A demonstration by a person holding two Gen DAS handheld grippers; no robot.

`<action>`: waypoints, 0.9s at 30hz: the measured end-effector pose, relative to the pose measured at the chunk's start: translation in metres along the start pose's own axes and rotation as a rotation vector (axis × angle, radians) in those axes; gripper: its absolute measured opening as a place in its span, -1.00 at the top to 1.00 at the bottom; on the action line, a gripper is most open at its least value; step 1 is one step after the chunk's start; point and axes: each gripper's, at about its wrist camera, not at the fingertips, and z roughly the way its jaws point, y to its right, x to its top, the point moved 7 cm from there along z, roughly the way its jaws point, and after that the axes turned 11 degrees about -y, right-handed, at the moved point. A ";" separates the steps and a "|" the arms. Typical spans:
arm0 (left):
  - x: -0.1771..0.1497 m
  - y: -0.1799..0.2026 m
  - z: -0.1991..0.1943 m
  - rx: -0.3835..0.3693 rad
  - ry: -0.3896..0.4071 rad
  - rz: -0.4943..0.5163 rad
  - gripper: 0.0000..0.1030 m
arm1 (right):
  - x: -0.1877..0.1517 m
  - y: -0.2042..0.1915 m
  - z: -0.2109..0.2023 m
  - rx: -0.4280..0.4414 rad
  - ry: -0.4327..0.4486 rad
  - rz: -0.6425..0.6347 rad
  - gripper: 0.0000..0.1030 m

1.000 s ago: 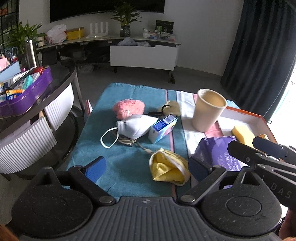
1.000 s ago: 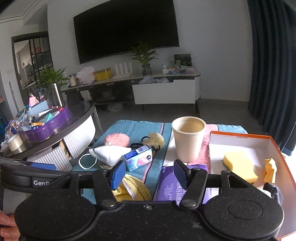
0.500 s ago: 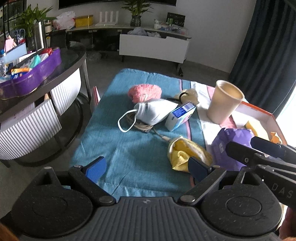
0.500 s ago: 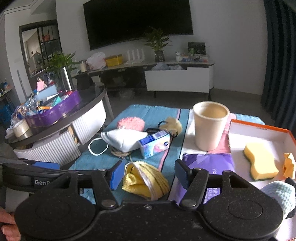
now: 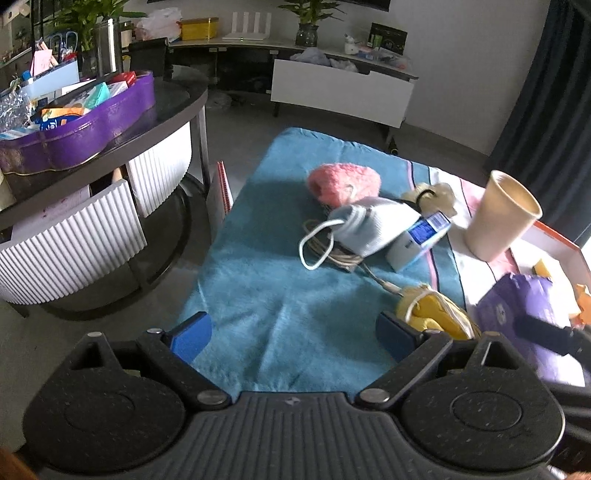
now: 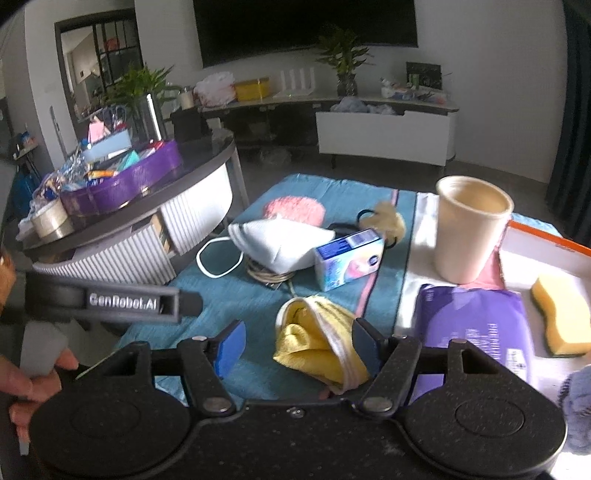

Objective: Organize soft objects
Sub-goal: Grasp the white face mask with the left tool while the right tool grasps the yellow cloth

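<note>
Both grippers lower toward the fuzzy teal towel [image 6: 258,291], right gripper [image 6: 297,347] jaws just widened, astride crumpled yellow cloth [image 6: 317,343] without pinching, left gripper [image 5: 293,332] spread wide, empty.

— What do we see at the upper left of both views?

— A purple tray [image 5: 92,125] crammed with packets on a dark round table [image 6: 207,162], and leafy plants [image 6: 140,86] behind it.

— And along the top?

— We see a long low shelf [image 6: 332,101] against the wall, bearing a yellow box [image 6: 252,89] and a potted plant [image 6: 343,62]. In the right wrist view, a black screen [image 6: 306,26] hangs above it. Dark curtains [image 5: 535,92] fill the upper right.
</note>
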 end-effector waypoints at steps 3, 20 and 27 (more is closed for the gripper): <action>0.006 -0.005 0.003 -0.009 0.007 -0.006 -0.91 | 0.001 -0.006 0.013 -0.012 -0.023 -0.005 -0.54; 0.069 0.047 0.061 -0.012 0.099 0.465 -0.89 | -0.002 -0.005 0.044 -0.045 -0.089 0.021 -0.56; 0.082 0.071 0.080 -0.005 0.162 0.570 -0.21 | -0.002 0.005 0.055 -0.073 -0.106 0.038 -0.56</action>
